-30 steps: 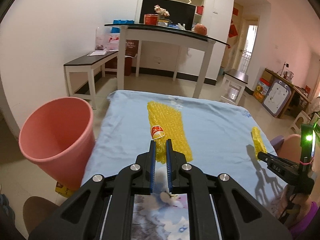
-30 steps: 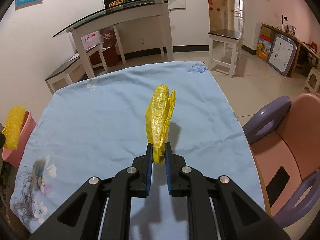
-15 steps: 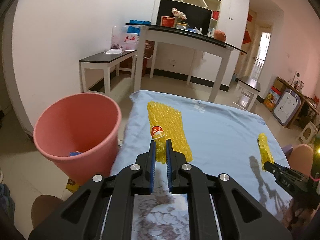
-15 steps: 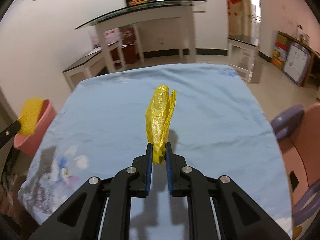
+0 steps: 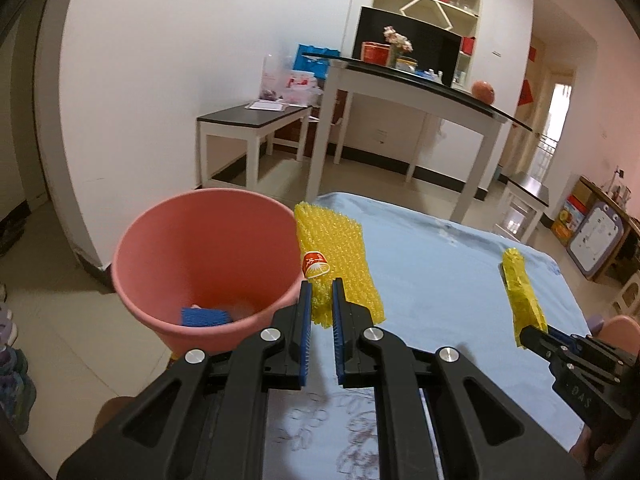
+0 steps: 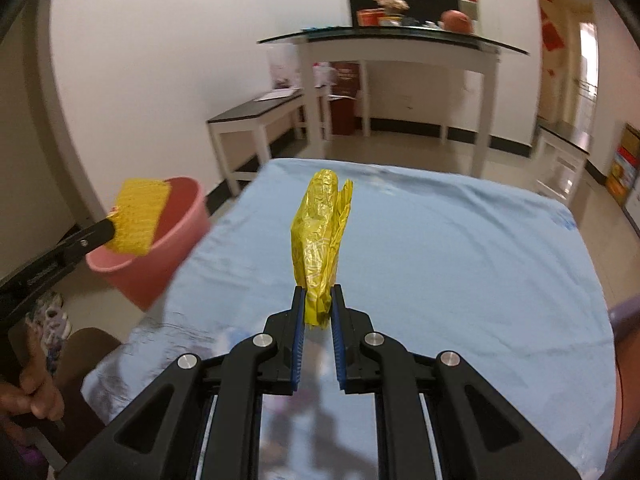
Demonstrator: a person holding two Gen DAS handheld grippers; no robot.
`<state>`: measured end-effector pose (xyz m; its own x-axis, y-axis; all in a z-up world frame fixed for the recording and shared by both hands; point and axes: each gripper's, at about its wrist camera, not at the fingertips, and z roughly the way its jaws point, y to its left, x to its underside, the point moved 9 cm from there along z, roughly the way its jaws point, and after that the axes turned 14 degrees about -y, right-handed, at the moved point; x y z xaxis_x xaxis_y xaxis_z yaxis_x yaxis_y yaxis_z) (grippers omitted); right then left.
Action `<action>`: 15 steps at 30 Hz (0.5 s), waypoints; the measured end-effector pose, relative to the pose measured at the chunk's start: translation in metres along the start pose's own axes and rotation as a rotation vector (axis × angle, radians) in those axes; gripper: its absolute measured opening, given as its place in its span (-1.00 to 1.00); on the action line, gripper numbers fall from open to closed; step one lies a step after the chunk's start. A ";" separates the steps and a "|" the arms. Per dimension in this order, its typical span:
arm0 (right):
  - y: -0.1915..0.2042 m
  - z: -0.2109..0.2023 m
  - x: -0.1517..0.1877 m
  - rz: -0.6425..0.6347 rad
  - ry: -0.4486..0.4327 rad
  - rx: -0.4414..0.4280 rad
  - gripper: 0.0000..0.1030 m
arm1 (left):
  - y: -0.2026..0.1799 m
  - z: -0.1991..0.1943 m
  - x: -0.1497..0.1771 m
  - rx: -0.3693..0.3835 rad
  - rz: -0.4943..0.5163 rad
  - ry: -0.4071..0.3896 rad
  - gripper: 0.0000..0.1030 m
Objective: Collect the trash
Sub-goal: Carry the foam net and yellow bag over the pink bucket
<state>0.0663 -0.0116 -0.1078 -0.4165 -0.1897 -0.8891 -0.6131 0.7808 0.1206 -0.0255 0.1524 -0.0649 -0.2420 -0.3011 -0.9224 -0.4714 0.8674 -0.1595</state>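
Observation:
My left gripper (image 5: 320, 289) is shut on a yellow bubble-wrap sheet (image 5: 334, 256) with a red-and-white label, held in the air beside the rim of a pink bin (image 5: 192, 264). A blue item lies at the bin's bottom. My right gripper (image 6: 317, 296) is shut on a crumpled yellow plastic bag (image 6: 320, 236), held upright above the blue-covered table (image 6: 460, 248). The right wrist view shows the left gripper (image 6: 108, 230) with the bubble wrap (image 6: 138, 216) in front of the pink bin (image 6: 160, 252). The left wrist view shows the right gripper (image 5: 528, 334) with the yellow bag (image 5: 520, 288).
A white high table (image 5: 400, 88) with a dark top and a low bench (image 5: 248, 124) stand behind by the wall. A pink and purple chair (image 6: 624, 320) sits at the table's right. Shoes (image 5: 12, 360) lie on the floor left of the bin.
Both grippers have swung left toward the pink bin with their trash. The bubble wrap now sits at the bin's rim; the bin looks larger and closer.

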 end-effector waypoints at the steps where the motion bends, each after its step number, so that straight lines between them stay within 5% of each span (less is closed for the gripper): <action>1: 0.006 0.001 -0.002 -0.007 -0.001 -0.013 -0.76 | 0.004 0.000 -0.001 -0.008 -0.003 -0.002 -0.82; 15: 0.061 0.014 -0.012 -0.067 -0.002 -0.111 -0.76 | 0.032 -0.004 -0.006 -0.071 -0.009 -0.021 -0.82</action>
<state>0.0434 0.0468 -0.0961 -0.3708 -0.2382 -0.8976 -0.7104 0.6954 0.1089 -0.0421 0.1808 -0.0629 -0.2200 -0.2992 -0.9285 -0.5321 0.8345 -0.1429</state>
